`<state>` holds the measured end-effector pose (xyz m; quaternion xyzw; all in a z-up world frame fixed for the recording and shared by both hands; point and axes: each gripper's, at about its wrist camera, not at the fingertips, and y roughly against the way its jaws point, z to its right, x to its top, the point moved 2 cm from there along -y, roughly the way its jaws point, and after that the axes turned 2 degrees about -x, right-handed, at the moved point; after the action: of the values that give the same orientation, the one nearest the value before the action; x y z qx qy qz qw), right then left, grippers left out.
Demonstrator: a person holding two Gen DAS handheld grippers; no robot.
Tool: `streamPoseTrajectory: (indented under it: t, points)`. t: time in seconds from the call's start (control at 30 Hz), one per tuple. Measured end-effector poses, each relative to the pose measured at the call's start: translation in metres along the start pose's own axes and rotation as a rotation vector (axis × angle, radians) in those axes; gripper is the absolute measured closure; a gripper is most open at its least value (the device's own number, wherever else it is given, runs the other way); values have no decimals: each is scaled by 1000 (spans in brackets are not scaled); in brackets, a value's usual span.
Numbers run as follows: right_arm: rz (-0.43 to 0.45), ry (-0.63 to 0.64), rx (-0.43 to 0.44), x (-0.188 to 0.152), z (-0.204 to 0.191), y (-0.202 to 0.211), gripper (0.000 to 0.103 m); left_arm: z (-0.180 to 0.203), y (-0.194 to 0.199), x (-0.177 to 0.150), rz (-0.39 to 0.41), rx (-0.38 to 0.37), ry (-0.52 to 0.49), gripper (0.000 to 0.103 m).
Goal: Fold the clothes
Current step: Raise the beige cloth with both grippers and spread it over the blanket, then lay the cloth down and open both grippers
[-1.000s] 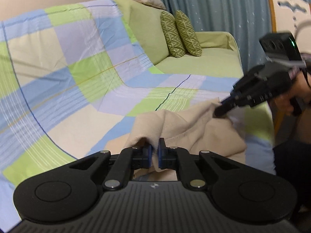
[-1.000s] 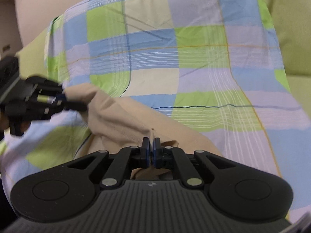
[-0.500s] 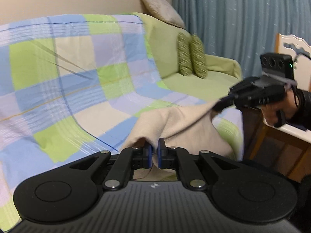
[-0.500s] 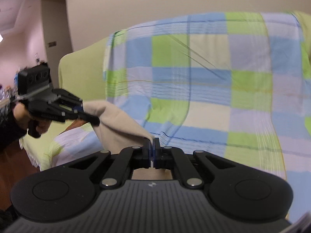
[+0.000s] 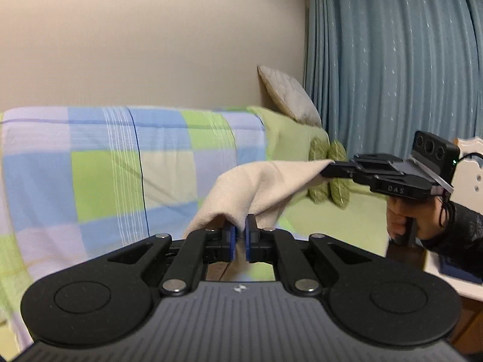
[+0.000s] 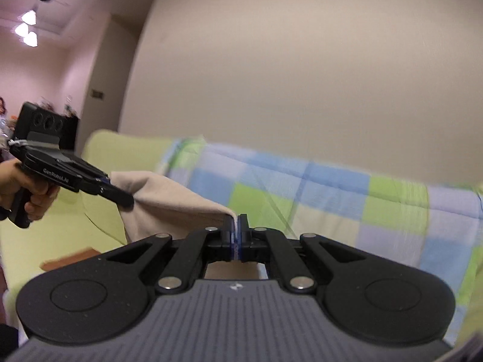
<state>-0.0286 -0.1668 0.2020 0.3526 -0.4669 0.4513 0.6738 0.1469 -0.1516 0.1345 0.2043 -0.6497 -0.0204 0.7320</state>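
Nearest each camera, both grippers are clamped on a beige garment (image 5: pixel 259 187). Left gripper (image 5: pixel 239 238): blue pads pinch a fold of fabric. Right gripper (image 6: pixel 235 235): jaws pressed together on a thin edge. Between the two grippers the garment hangs in the air, stretched in a sagging span. Behind it stands a green sofa (image 5: pixel 341 223) draped with a checked sheet (image 5: pixel 105 166). Farther back: two patterned cushions (image 5: pixel 329 172), a blue curtain (image 5: pixel 392 60) and a plain wall (image 6: pixel 302 60).
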Motion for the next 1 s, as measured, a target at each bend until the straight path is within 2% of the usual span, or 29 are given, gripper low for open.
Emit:
streamPoseTrajectory:
  t: [0.07,0.17,0.23,0.27,0.37,0.43,0.57,0.67,0.7,0.73,0.8,0.93,1.0]
  points:
    - [-25,2,40,-16,-19,17,103,9,12,-46,-70,-13,76,93]
    - [-159,-69,106,-73,-48,39,103,19,10,-134,-213,-25,246,92]
    - [-318,-160,133,-141,-69,50,103,26,8,-181,-286,-22,366,93]
    - [-374,-177,132,-161,-74,54,103,31,10,-201,-307,-20,410,93]
    - [-494,-203,119,-205,-86,67,103,47,17,-232,-311,-32,490,93]
    - [-509,-260,109,-217,-87,82,103,56,21,-244,-303,-53,535,93]
    - [-490,-311,70,-216,-78,101,103,64,19,-257,-322,-34,560,93]
    - [-498,-321,53,-220,-71,104,103,67,18,-255,-344,-20,526,92]
    - [-503,-327,53,-222,-69,104,103,66,22,-254,-343,-15,521,84]
    - [-509,-338,58,-223,-68,106,101,66,27,-254,-342,-10,516,66]
    - [-510,-361,80,-225,-71,112,98,67,24,-252,-334,3,511,57]
    - [-498,-380,125,-230,-81,110,81,67,18,-253,-321,10,502,57]
    - [-495,-392,129,-232,-81,104,81,61,19,-251,-306,10,502,57]
